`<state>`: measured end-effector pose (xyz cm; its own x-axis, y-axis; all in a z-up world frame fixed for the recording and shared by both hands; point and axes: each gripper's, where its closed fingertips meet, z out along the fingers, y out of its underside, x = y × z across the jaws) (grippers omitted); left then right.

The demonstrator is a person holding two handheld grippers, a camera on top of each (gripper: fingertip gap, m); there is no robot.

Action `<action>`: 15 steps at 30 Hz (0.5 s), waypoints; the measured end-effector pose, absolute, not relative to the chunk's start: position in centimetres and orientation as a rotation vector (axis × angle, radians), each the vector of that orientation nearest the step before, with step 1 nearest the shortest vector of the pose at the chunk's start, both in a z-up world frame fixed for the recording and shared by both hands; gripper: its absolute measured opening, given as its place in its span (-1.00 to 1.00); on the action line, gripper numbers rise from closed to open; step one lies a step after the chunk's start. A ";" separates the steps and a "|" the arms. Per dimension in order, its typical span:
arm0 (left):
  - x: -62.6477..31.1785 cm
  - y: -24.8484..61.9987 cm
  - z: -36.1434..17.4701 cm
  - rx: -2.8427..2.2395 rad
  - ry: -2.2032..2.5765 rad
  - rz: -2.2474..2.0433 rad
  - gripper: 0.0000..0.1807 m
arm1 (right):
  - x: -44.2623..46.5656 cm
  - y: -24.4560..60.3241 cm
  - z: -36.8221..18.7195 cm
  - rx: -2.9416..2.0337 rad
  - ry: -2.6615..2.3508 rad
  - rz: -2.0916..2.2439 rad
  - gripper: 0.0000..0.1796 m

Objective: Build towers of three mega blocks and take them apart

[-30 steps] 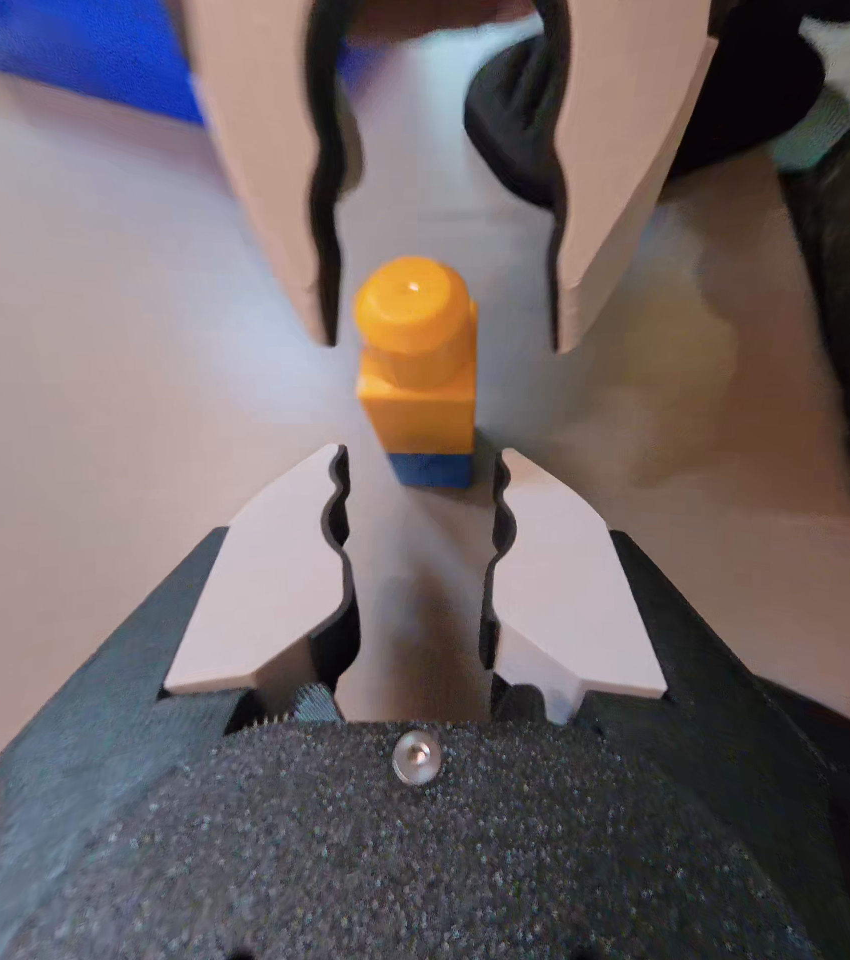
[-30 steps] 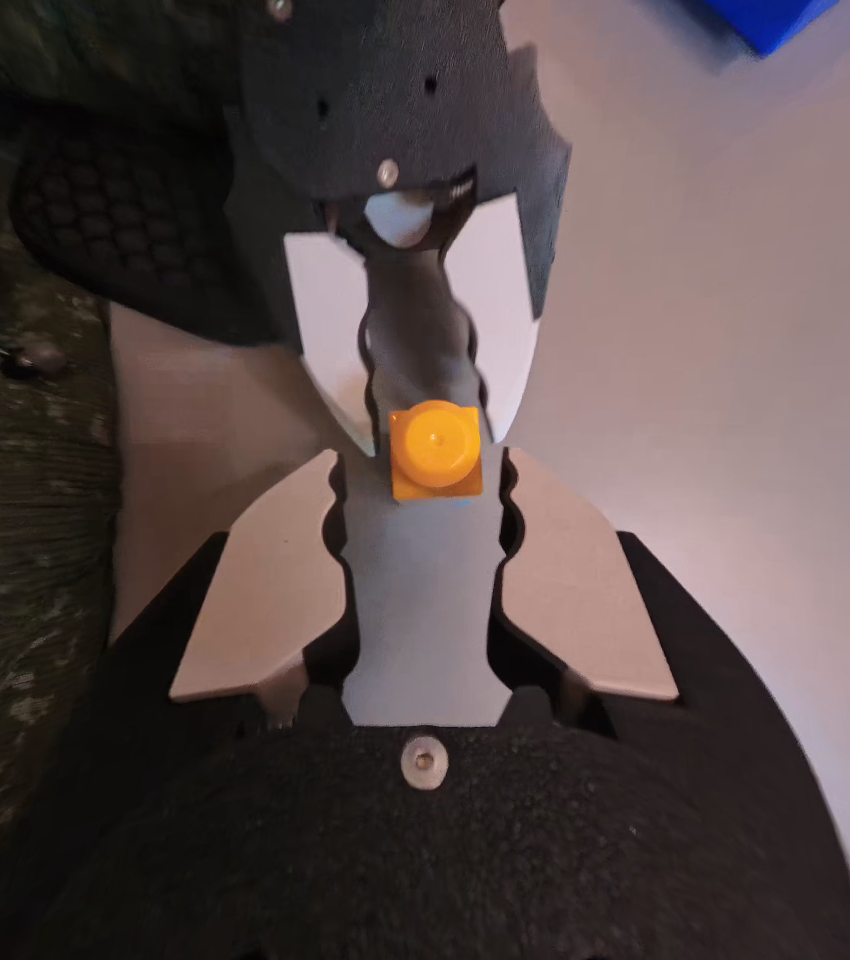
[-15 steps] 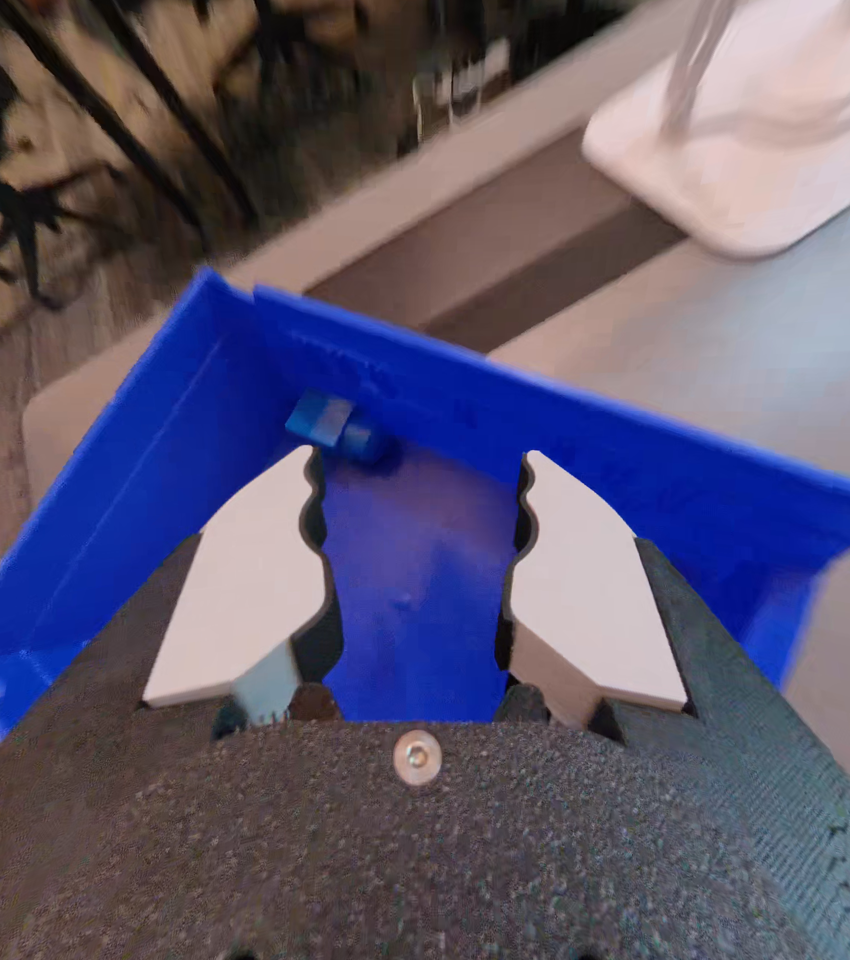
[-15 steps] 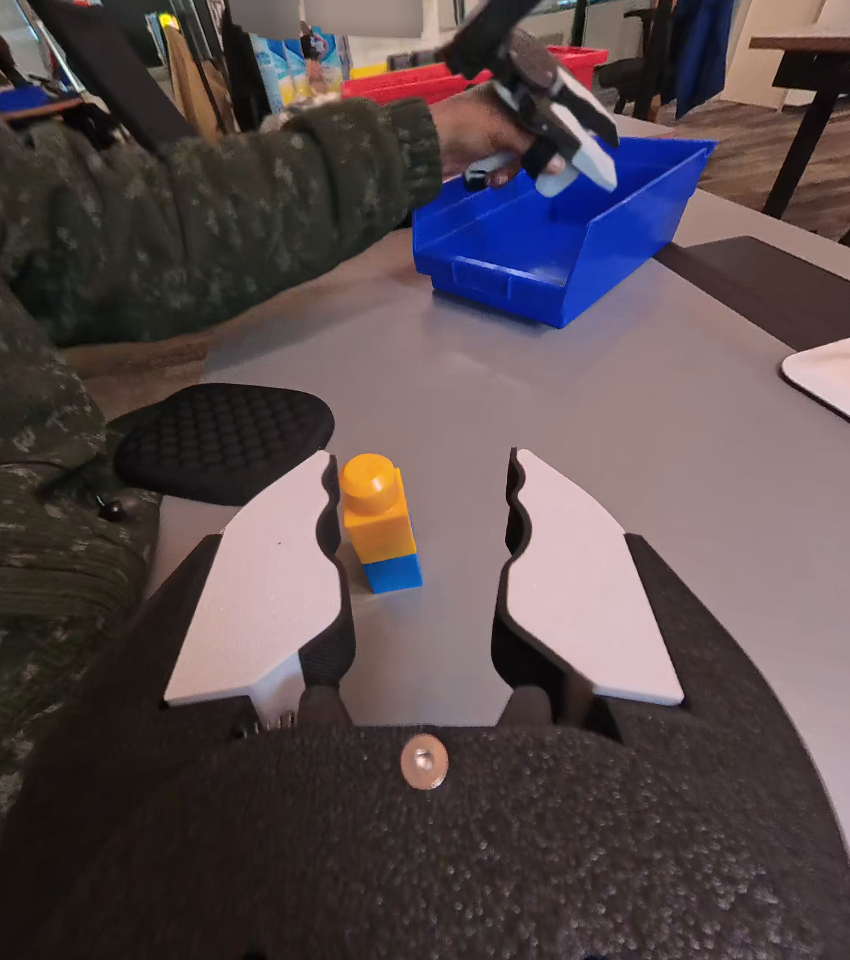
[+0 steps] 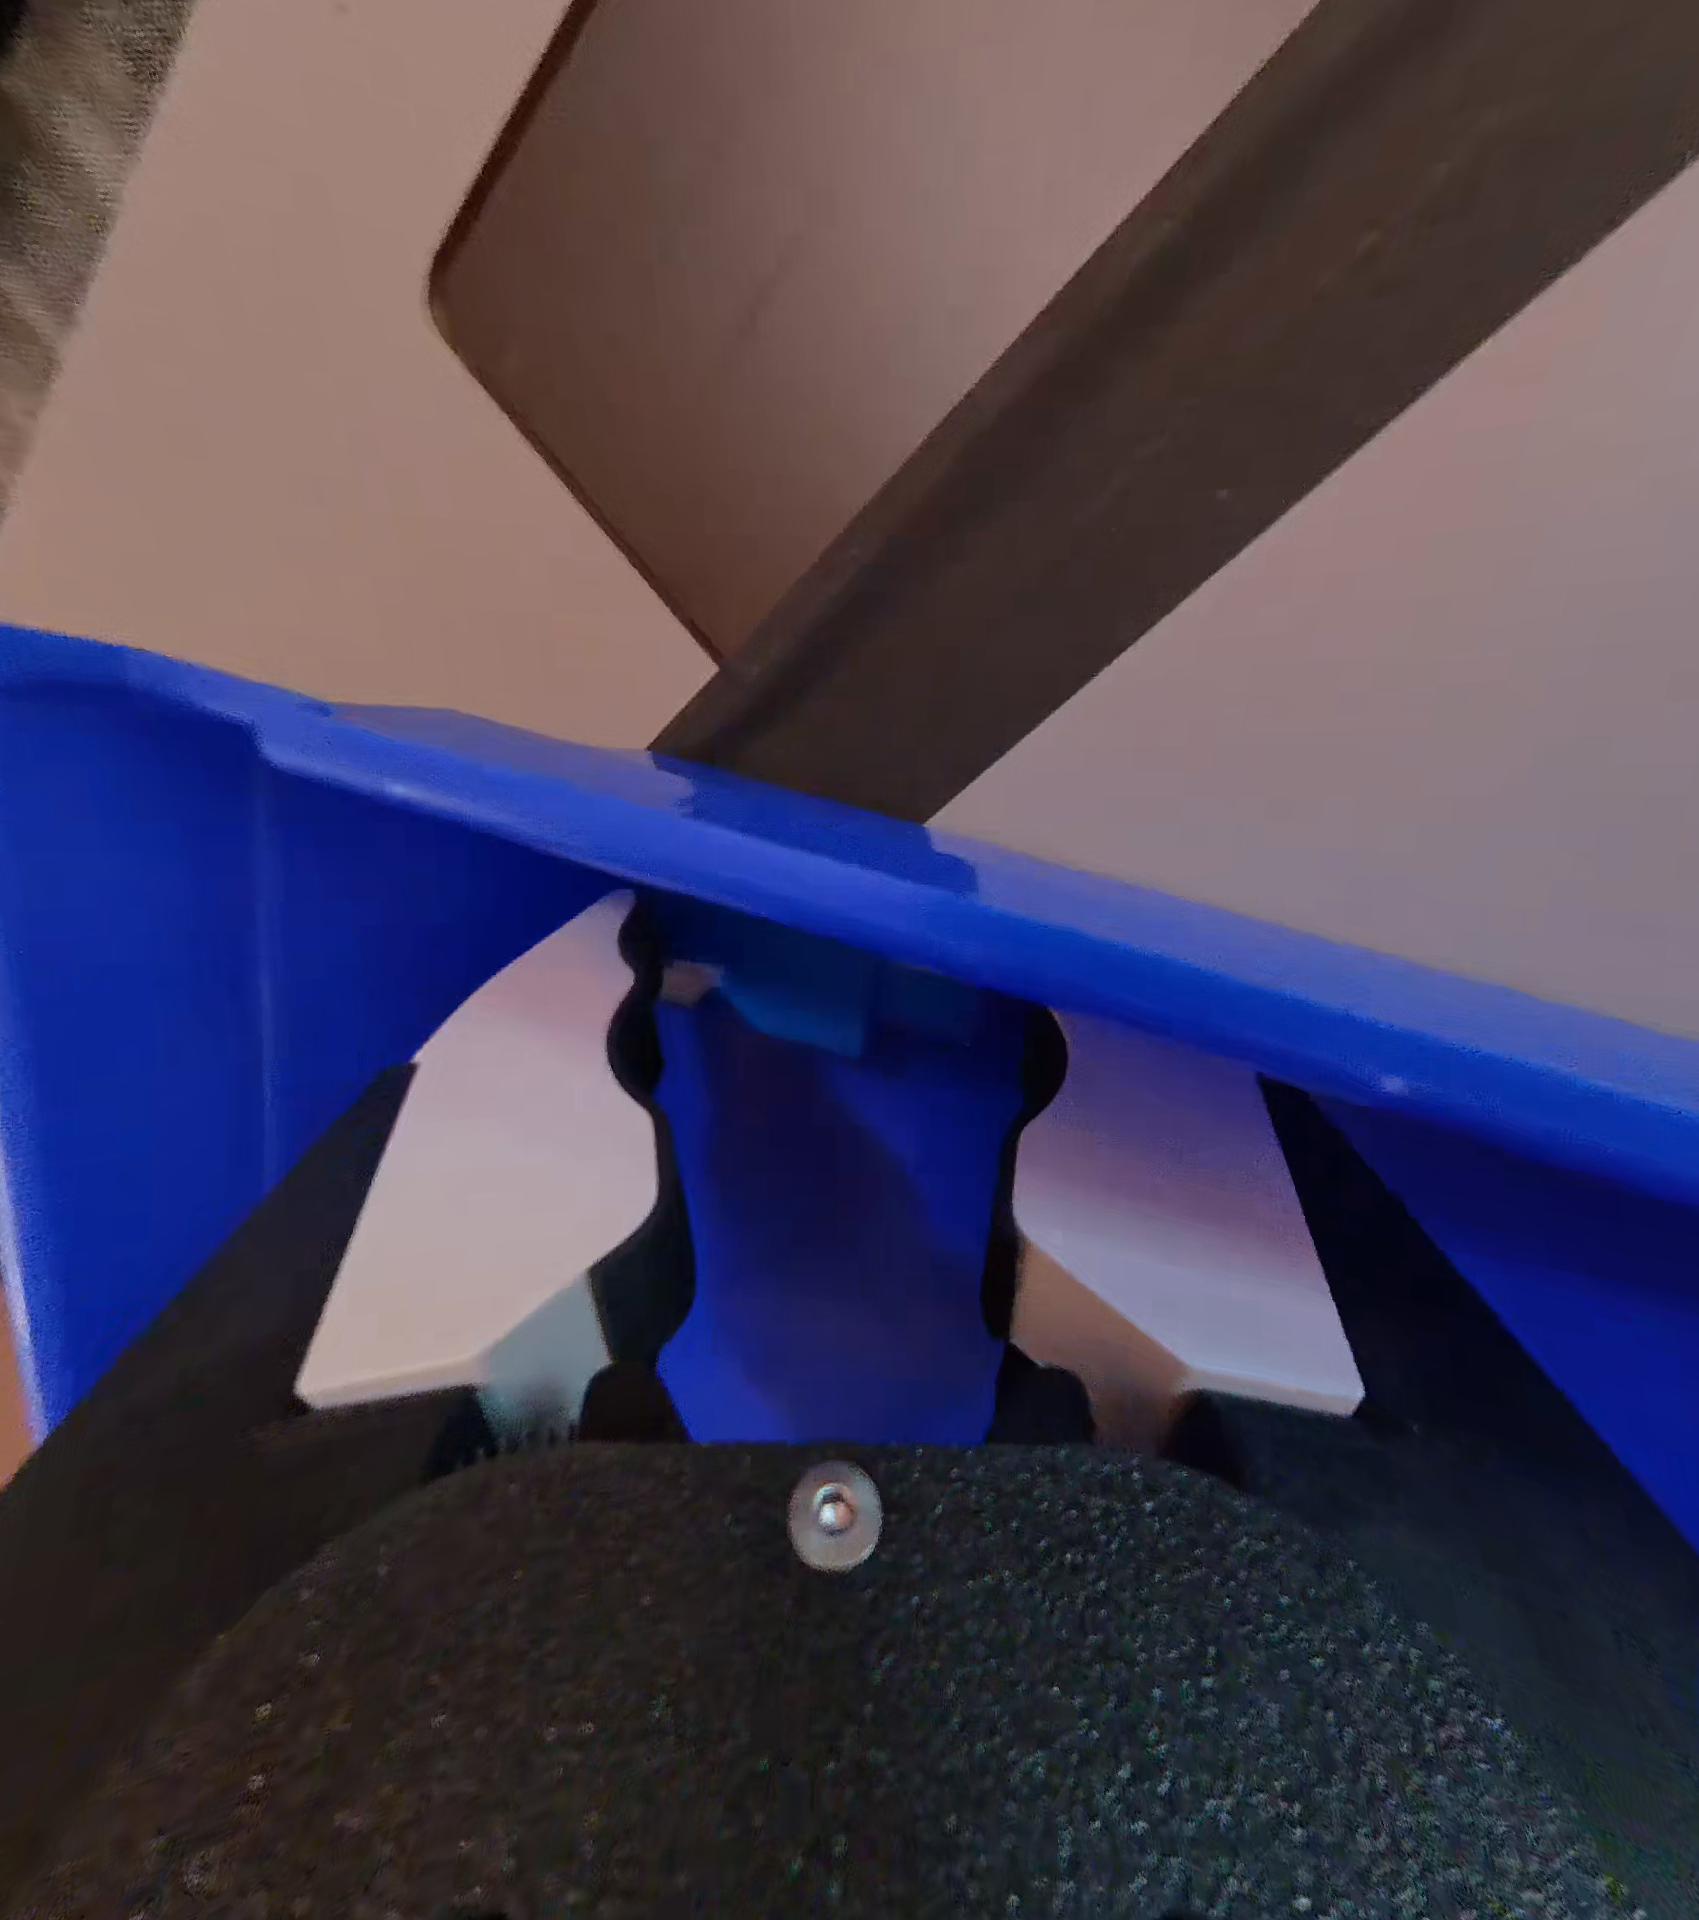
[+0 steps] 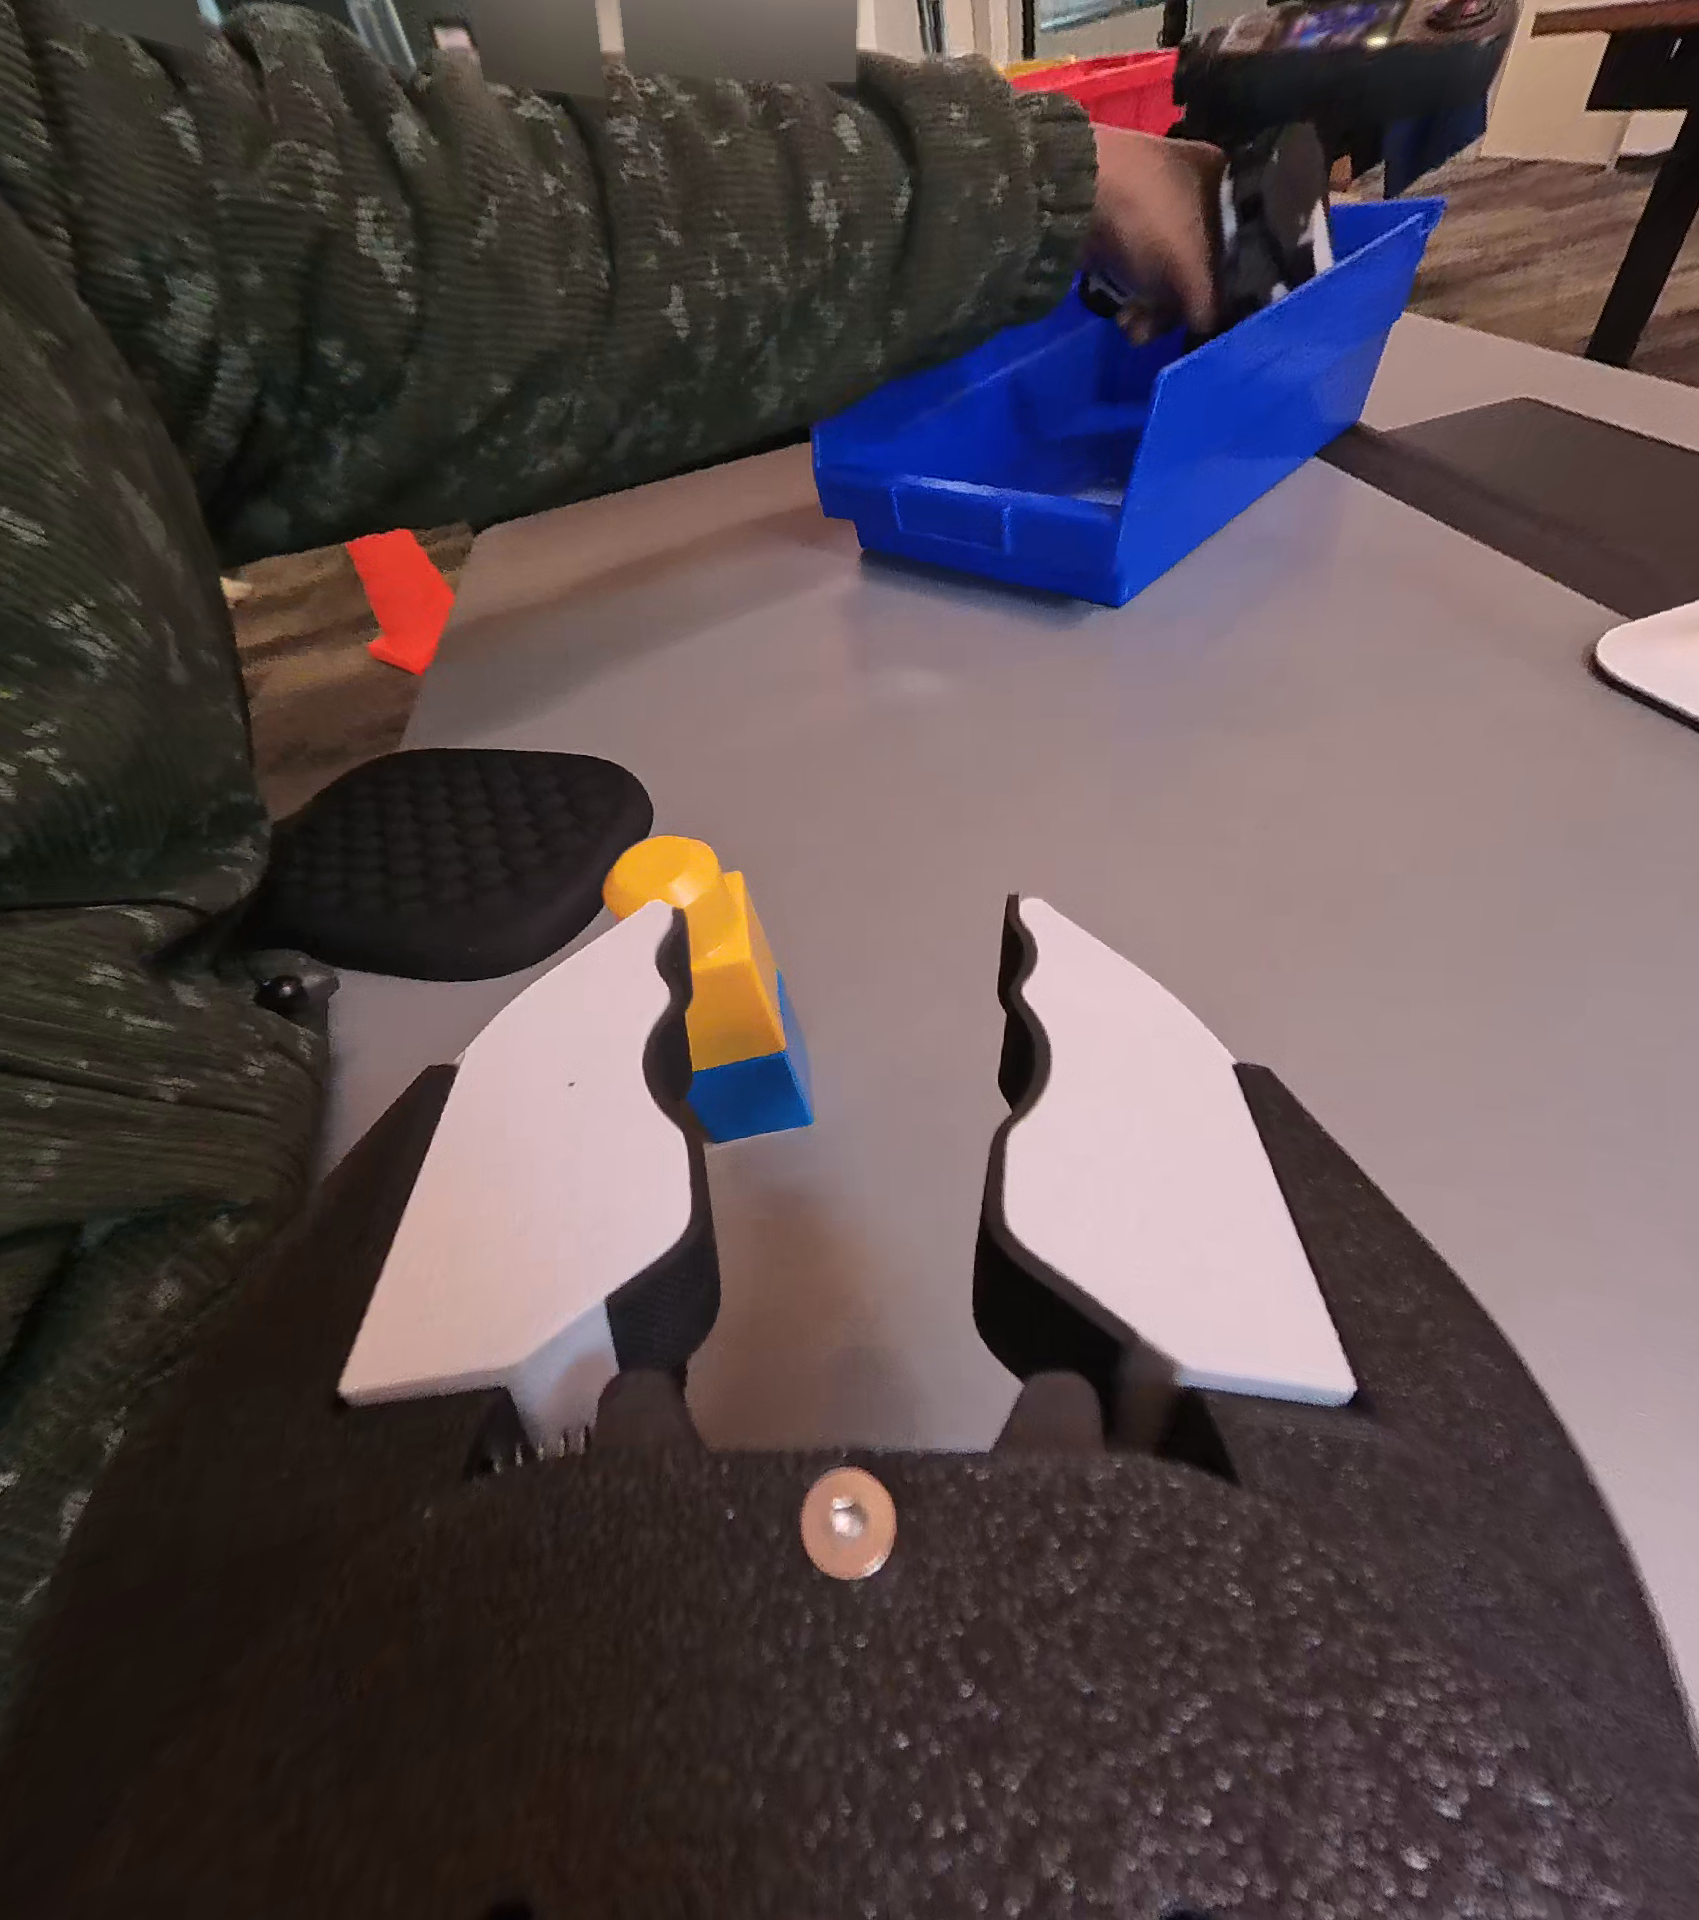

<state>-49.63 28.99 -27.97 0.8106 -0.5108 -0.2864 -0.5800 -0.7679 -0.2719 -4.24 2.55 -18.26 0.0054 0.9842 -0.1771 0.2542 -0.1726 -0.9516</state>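
The left gripper (image 5: pixel 840 1023) is lowered into the blue bin (image 5: pixel 928 883), fingers spread around a blue block (image 5: pixel 798 1013). The right gripper (image 6: pixel 840 914) is spread, empty, beside the orange-on-blue tower (image 6: pixel 741 1018) on the worktop (image 6: pixel 1188 779).

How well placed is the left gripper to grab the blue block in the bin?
Probably well: the left gripper is open inside the bin, and the blue block lies between its fingertips against the far wall, nothing blocking.

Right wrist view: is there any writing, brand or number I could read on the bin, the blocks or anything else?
None can be read. The blue bin shows no writing on its front label slot, the orange block and blue block are plain, and the small screen at the top is too blurred.
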 end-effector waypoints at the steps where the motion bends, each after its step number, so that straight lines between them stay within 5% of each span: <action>1: -49.5 28.8 -28.0 -2.655 0.864 0.280 -0.25 | -4.2 2.6 -18.4 -1.530 -1.321 1.226 -0.36; 8: -49.1 24.2 -23.8 -2.690 0.972 0.337 -0.26 | -3.8 2.5 -17.4 -1.479 -1.297 1.206 -0.40; 15: -29.3 12.0 -12.1 -2.200 1.173 -0.642 -0.27 | -4.4 1.2 -15.3 -1.329 -1.349 1.053 -0.41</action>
<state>-29.34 11.96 -12.09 0.5029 -0.8516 0.1483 -0.5836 -0.4610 -0.6685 -4.40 1.17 -15.34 0.0264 0.9984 0.0500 0.1938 0.0439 -0.9801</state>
